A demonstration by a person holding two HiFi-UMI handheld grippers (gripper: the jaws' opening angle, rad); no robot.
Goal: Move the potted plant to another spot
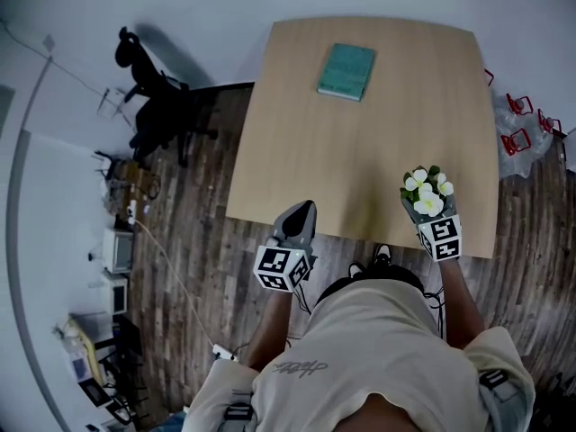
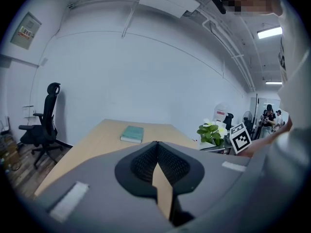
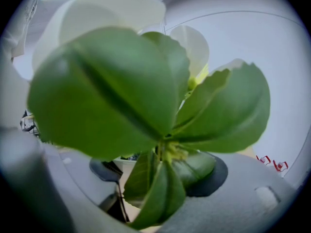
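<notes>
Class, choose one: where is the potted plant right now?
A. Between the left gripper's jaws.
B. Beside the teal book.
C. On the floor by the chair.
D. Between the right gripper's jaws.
D: the potted plant sits in the right gripper, its leaves filling that gripper's view; the left gripper is shut and empty.

Matt wooden table (image 1: 297, 151), glossy-leaved potted plant (image 3: 112, 91)

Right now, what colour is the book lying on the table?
Teal, a pale blue-green; the book shows best in the head view.
</notes>
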